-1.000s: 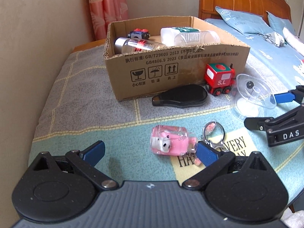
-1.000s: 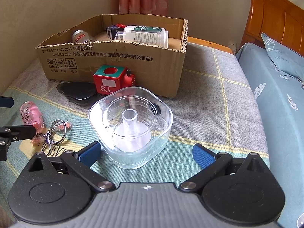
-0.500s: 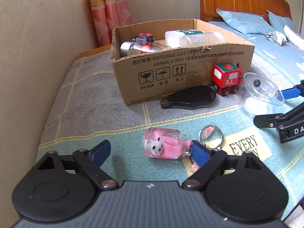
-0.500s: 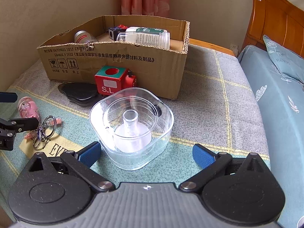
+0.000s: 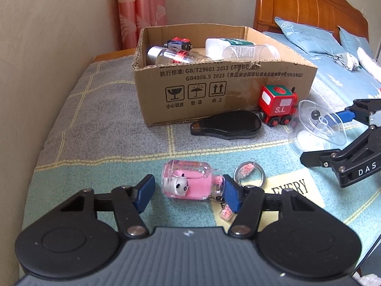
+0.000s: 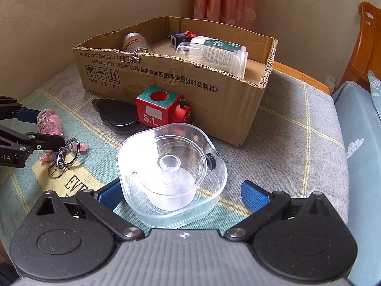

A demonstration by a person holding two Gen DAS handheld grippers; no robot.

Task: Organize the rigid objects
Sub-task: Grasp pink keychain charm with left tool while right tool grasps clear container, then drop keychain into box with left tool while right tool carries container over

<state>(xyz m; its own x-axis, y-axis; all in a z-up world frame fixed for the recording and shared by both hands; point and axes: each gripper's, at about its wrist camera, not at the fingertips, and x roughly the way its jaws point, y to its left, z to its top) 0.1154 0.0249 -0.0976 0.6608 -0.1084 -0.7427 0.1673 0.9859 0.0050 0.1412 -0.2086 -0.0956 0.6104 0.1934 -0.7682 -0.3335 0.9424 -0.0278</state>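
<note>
A pink panda bottle keychain [image 5: 188,183] lies on the blanket between the open fingers of my left gripper [image 5: 188,194]; its right pad is close to the bottle's neck, the left pad apart. It also shows in the right wrist view [image 6: 50,125]. A clear plastic container [image 6: 171,174] sits between the open fingers of my right gripper [image 6: 184,194], untouched; it also shows in the left wrist view [image 5: 318,128]. A cardboard box [image 5: 238,88] behind holds bottles and a small toy. A red toy train [image 6: 162,112] and a black case [image 5: 226,125] lie before the box.
The key ring [image 5: 248,175] trails right of the pink bottle over a patch printed EVERY. A wall runs along the left, a curtain [image 5: 140,12] behind the box, and a wooden headboard [image 5: 304,7] with pillows to the right.
My left gripper has moved in around the pink bottle and its fingers have narrowed. My right gripper has moved forward so the clear container sits between its fingers.
</note>
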